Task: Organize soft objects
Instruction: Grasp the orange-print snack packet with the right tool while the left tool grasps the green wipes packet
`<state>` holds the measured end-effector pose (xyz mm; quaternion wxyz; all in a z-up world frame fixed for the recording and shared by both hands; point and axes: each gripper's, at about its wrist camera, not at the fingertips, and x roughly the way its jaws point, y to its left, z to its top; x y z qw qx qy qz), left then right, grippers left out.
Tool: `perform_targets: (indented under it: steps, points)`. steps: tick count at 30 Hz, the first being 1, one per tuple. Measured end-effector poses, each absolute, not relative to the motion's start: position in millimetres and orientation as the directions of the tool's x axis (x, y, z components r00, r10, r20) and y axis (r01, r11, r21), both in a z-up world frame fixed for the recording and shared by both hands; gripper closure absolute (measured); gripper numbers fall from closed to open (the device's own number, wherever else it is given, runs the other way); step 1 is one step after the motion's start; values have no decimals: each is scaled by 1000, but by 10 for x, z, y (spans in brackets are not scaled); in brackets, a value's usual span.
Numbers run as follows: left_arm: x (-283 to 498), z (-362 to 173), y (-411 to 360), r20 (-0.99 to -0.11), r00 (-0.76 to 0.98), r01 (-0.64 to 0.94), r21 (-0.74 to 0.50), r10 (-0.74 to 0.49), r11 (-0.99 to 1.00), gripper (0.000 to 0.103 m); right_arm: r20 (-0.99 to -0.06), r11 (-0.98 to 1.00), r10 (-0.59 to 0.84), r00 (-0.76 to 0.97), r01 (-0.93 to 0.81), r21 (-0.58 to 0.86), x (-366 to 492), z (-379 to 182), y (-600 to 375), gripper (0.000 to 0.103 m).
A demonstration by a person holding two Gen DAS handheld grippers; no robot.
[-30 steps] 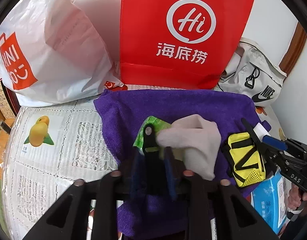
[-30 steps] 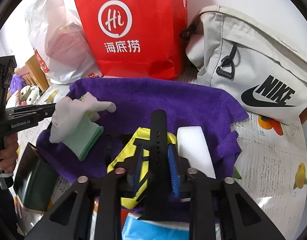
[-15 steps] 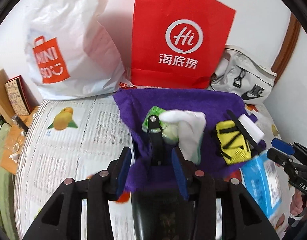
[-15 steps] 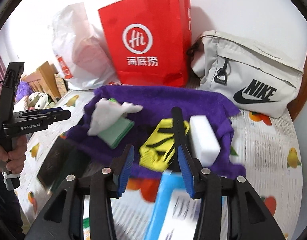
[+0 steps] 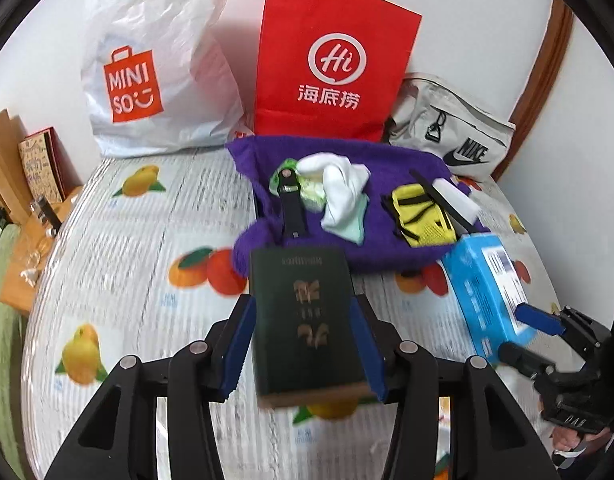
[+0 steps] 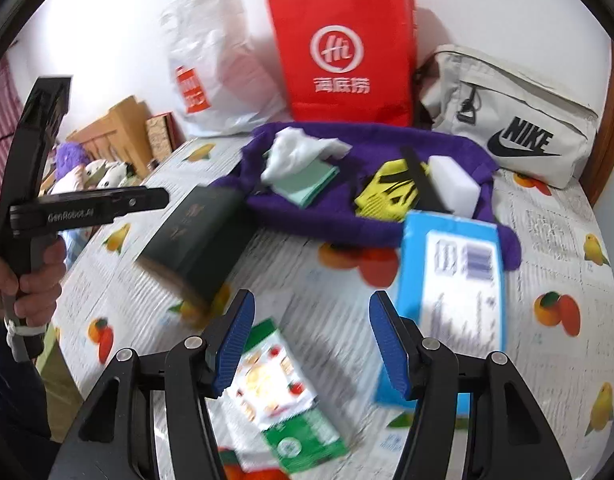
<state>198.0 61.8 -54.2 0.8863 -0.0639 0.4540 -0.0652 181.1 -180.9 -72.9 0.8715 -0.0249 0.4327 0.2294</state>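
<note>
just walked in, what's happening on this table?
A person holds a gripper in each hand over the fruit-print table. Both the left gripper and right gripper are empty, fingers opening. A white glove, yellow pouch and white sponge lie on the purple towel. Green book sits nearby.

At the top of my frame stand a red bag [image 5: 335,60] and a white bag [image 5: 155,68]; a green book [image 5: 307,320] lies at bottom centre.
</note>
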Motion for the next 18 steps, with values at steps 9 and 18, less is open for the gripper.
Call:
perform_targets:
  steps: [9,18]
  points:
    - [1642,-721,618,-792,569,72,-219,-220,973,56,-786,842,312,534,-539,-32,1326,-948,-1500,27]
    - [1453,-881,662,-802,552,69,-228,-228,971,53,-796,804,219,565,-567,-181,1267,-1236,-1314,25]
